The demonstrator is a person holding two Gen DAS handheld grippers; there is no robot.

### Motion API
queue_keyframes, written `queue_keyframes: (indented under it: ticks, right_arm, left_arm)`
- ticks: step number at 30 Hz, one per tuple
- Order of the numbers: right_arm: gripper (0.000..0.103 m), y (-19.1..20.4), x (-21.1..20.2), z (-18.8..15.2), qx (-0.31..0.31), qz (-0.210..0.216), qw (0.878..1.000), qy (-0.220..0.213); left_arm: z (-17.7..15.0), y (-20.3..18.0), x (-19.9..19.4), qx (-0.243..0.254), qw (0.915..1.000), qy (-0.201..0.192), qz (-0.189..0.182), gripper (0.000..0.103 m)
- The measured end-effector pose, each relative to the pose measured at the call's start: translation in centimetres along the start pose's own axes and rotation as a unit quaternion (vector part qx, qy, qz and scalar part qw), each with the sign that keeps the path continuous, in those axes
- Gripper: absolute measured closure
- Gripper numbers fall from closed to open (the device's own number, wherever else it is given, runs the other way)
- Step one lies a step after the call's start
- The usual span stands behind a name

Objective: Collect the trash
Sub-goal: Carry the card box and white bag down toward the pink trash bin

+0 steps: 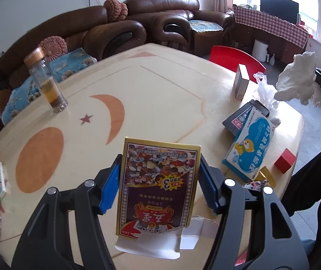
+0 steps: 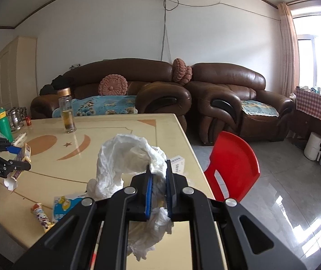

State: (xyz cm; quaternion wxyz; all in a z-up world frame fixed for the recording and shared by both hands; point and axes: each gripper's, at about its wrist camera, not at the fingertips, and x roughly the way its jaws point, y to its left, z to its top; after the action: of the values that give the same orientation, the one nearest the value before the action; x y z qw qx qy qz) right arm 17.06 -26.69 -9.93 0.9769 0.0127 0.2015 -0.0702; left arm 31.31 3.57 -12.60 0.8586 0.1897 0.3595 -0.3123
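Note:
My left gripper (image 1: 159,171) is shut on an empty playing-card box (image 1: 158,184), gold-edged with its torn flap open, held above the cream table (image 1: 160,85). In the right wrist view that box (image 2: 23,157) and left gripper (image 2: 18,157) show at the far left. My right gripper (image 2: 159,175) is shut on a crumpled white tissue (image 2: 126,157), held above the table's right part; the tissue also shows in the left wrist view (image 1: 295,81).
A blue-and-white carton (image 1: 248,146), dark box (image 1: 241,117), white box (image 1: 241,81), clear plastic wrap (image 1: 265,90), red cube (image 1: 285,160) and candy wrapper (image 2: 41,216) lie on the table. A glass tea bottle (image 1: 48,85) stands at the left. A red chair (image 2: 232,164) stands beside the table.

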Motion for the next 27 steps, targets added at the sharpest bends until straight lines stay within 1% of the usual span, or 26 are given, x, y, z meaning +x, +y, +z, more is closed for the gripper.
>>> queue_keyframes:
  ticks: [9,16,23,27]
  right_arm:
    - [0.093,2.0,-2.0,0.4,-0.004,0.026,1.0,0.001]
    - [0.093,3.7,-4.8,0.6,-0.005,0.052,0.999,-0.003]
    - [0.093,5.4,-8.3,1.0,-0.015,0.077,0.997,-0.012]
    - [0.093,6.2,-10.2,0.8,-0.02,0.086,0.996,-0.014]
  left_arm:
    - [0.0,-2.4,-5.7,0.001,0.9993,-0.038,0.003,0.041]
    - [-0.8,-4.1,-9.0,0.012,0.9986,-0.044,0.026,0.04]
    - [-1.5,-5.9,-12.2,0.016,0.998,-0.052,0.031,0.04]
    - [-2.3,-7.6,-13.8,0.024,0.9975,-0.056,0.035,0.04]
